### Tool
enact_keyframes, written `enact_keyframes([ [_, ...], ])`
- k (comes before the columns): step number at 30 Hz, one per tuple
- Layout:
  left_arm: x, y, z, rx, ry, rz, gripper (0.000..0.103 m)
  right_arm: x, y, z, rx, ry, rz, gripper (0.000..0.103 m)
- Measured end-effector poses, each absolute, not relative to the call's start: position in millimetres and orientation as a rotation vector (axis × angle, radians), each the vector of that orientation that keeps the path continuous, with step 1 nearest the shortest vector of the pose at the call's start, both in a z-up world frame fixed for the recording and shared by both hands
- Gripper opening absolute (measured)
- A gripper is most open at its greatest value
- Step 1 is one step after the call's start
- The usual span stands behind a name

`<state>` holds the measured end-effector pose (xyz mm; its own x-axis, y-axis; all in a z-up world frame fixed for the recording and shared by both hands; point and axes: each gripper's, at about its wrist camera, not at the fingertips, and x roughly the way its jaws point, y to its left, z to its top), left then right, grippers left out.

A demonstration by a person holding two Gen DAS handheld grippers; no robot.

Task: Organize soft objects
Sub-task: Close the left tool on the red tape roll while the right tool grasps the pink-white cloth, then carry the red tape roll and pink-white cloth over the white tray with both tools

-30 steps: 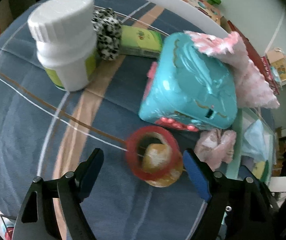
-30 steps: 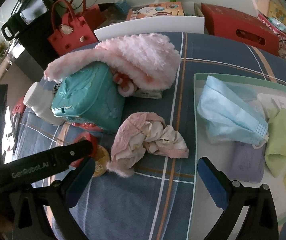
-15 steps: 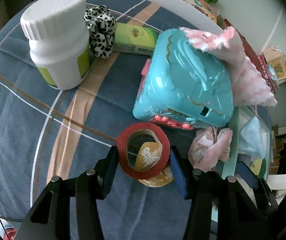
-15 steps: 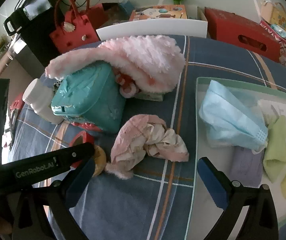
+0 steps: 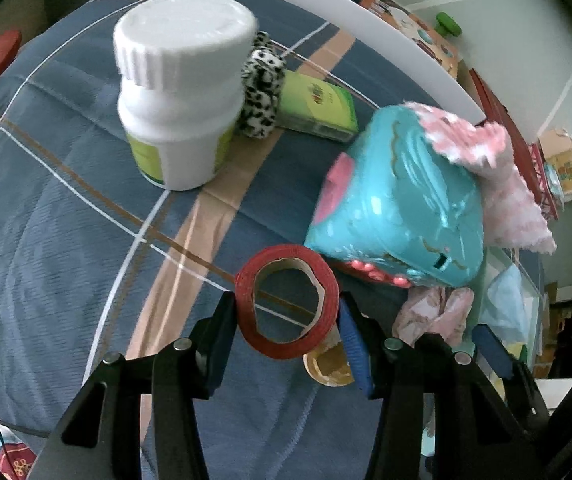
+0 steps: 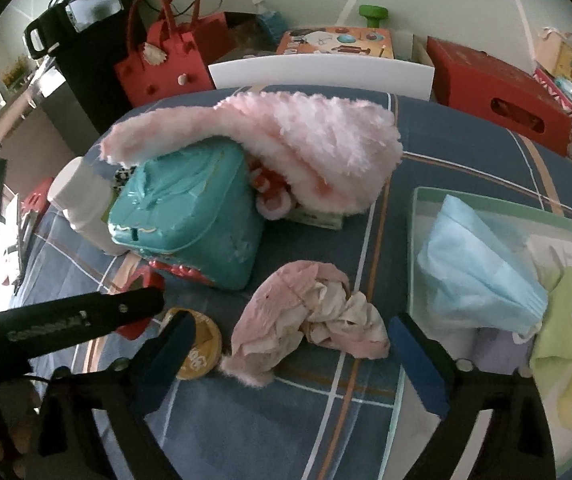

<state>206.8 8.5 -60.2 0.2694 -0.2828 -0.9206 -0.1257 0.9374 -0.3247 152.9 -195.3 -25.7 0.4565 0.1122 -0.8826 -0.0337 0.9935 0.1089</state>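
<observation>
On the left of the left wrist view a white bottle stands upright on the blue plaid cloth. Just behind it sit a spotted scrunchie and a green box. Low in the middle, the left gripper holds a red tape roll, one pad pressed to each side of the ring, lifted off the cloth. A yellow disc lies below it. Right of the roll is a teal case with a fluffy pink hat draped over its far edge.

In the right wrist view, the left gripper's black finger crosses the lower left. Next comes the teal case under the pink hat. In the middle a crumpled pink cloth lies on the plaid, between the right gripper fingers. Its jaws are wide and closing, pads apart from the cloth. At right a green-rimmed tray holds a blue mask, a lilac cloth and a yellow-green sock.
</observation>
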Motion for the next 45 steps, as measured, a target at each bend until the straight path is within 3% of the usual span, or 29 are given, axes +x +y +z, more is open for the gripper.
enact_keyframes([
  [10, 205.0, 8.0, -63.4, -0.372, 1.312, -0.105, 0.052, 169.3, -184.7, -41.6, 0.020, 1.111, 0.062, 0.085],
  [17, 210.1, 10.2, -68.1, -0.380, 1.324, -0.098, 0.052, 177.7, -177.5, -55.2, -0.009, 1.131, 0.044, 0.068],
  [22, 211.7, 10.5, -69.4, -0.375, 1.327, -0.098, 0.052, 178.1, -178.8, -58.0, 0.001, 1.123, 0.040, 0.065],
  [32, 212.0, 12.2, -69.1, -0.381, 1.326, -0.100, 0.052, 174.1, -200.5, -55.2, 0.027, 1.116, 0.028, 0.039],
  [45, 208.0, 15.2, -59.8, -0.381, 1.302, -0.106, 0.052, 163.1, -206.9, -33.2, 0.086, 1.084, 0.075, 0.036],
])
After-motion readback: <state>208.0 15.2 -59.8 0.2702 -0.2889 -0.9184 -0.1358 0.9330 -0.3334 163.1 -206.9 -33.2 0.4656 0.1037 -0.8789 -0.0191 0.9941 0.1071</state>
